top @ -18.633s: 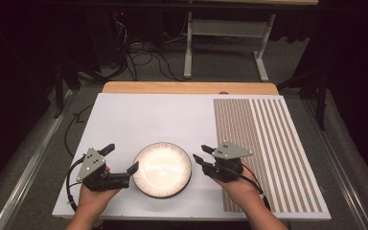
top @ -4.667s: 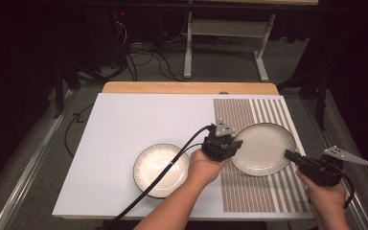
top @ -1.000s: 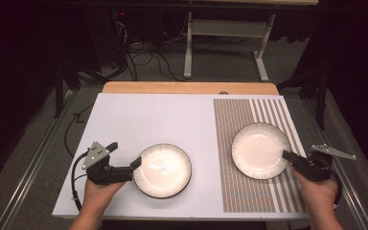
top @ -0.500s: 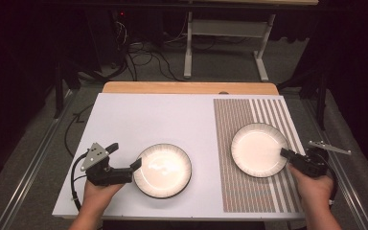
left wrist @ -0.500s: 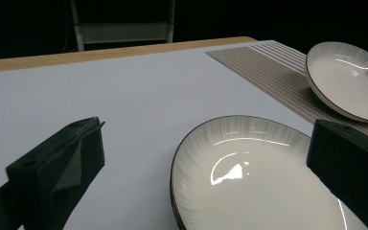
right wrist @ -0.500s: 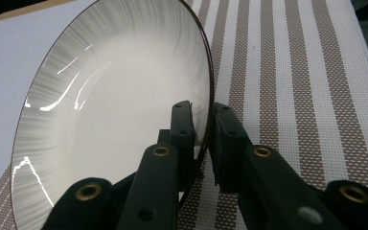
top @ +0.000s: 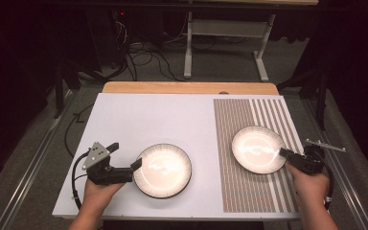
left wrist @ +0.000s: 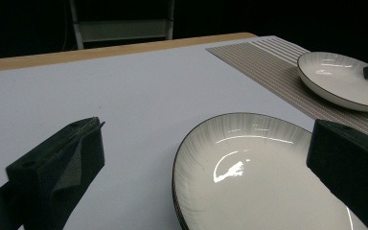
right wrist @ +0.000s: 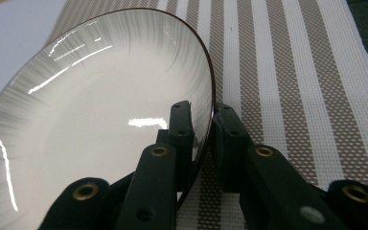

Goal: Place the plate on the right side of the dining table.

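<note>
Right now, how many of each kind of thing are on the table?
Round white ribbed plates with dark rims: 2, one on the bare white tabletop and one on the mat
Brown-and-white striped woven placemat: 1
Black two-jaw grippers: 2, the left gripper and the right gripper
Total: 5

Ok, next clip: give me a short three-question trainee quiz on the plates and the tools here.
1. True or false: the right tool has its jaws on either side of the rim of the plate on the striped mat.
2. How many plates are on the table? A) one B) two C) three
3. What surface does the plate near the left tool rest on?

Key:
1. True.
2. B: one on the striped mat, one, the near plate, on the white board.
3. The plain white board.
</note>
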Motion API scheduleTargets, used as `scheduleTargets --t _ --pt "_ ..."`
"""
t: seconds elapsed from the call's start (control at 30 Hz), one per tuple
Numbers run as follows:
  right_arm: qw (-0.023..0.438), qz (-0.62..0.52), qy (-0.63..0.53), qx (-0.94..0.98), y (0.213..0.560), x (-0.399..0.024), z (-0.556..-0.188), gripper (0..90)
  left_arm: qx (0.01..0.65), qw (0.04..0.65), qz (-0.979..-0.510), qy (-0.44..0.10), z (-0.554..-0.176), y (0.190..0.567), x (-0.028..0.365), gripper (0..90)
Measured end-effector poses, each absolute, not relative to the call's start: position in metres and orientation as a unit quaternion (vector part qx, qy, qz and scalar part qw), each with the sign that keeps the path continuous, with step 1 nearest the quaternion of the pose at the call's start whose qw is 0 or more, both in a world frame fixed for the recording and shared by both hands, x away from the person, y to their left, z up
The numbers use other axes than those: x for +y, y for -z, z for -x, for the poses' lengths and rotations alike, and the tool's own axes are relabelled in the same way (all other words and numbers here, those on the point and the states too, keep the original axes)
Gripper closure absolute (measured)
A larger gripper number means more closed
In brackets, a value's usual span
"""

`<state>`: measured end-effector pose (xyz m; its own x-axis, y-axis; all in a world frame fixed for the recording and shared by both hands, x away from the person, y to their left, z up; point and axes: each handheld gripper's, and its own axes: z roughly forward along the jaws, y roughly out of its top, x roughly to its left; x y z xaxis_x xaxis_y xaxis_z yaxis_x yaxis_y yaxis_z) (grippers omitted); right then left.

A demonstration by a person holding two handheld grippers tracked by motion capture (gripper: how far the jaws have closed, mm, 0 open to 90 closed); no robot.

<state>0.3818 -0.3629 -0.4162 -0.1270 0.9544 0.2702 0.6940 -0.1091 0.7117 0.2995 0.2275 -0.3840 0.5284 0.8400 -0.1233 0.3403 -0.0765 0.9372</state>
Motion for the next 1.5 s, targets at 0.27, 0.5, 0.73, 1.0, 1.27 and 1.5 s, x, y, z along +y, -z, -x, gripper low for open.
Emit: scheduleTargets --t 0.27,0.5,0.73,1.0,1.27,1.5 --pt "0.2 -0.622 -0.371 0.66 0.417 -0.361 -0.379 71.9 0.423 0.522 -0.699 -0.244 -0.299 0.383 0.228 0.1" --pt "0.256 -0.56 -0.421 0.666 0.399 -0.359 -0.365 41.1 0.421 0.512 -0.705 -0.252 -0.298 0.384 0.226 0.1" --pt "0.271 -0.468 -0.473 0.696 0.379 -0.324 -0.347 21.6 0.416 0.512 -0.708 -0.252 -0.295 0.382 0.223 0.1" --pt "0.254 -0.384 -0.504 0.731 0.366 -0.275 -0.325 12.1 0.407 0.518 -0.708 -0.254 -0.292 0.379 0.218 0.1" --pt "0.227 -0.355 -0.518 0.745 0.368 -0.246 -0.313 0.4 0.398 0.524 -0.706 -0.26 -0.289 0.376 0.216 0.1" --pt "0.23 -0.35 -0.515 0.748 0.37 -0.244 -0.312 0.3 0.4 0.524 -0.704 -0.264 -0.29 0.377 0.216 0.1"
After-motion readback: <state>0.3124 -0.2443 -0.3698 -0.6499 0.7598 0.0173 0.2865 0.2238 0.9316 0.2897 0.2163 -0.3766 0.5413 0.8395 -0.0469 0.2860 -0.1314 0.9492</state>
